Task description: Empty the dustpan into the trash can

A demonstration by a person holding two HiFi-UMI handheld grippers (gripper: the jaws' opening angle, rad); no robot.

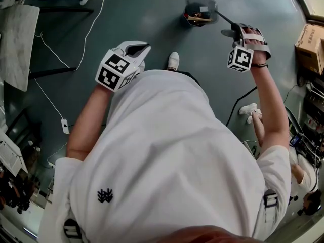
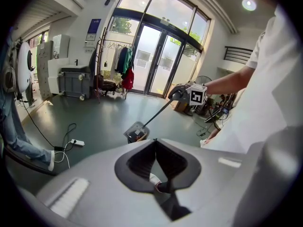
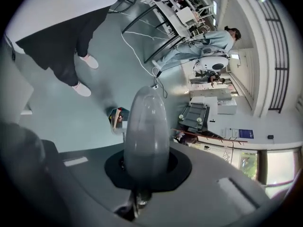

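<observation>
Closest to the lens: white T-shirt (image 1: 167,156) of the person, filling the lower head view, with both forearms stretched out over the grey floor (image 1: 142,14). Right gripper (image 1: 237,33) clamped on the rounded top end of the long handle (image 1: 225,18), shown in the right gripper view as a grey bulb pinched between the jaws. Left gripper (image 1: 137,49) closed on nothing, pads meeting at the tip, held clear in front of the chest. Dustpan (image 1: 200,11) low down ahead of the person's shoe (image 1: 173,61), resting on the floor or just off it, cannot tell which. Open side up, scraps of litter inside. No trash can made out in any view, so judged a carrying stage, with tipping not yet begun.

To do it well: hold the pan level and mouth up while lifting, and avoid swinging it on that long handle. Bring the lip over the can's rim before tilting, then tip slowly. Consider steadying the shaft lower down with the free left gripper, since a single hold at the far end probably lets the pan twist.

Room: open floor ahead and toward the glass doors (image 2: 158,60). Watch for:
- white cable and power strip (image 1: 65,125) along the left side of the floor
- table (image 1: 17,39) at the left edge
- cardboard box (image 1: 310,42) at the right edge
- a second person's shoes (image 1: 249,109) and a black cable (image 1: 242,103) on the floor beneath the right arm
</observation>
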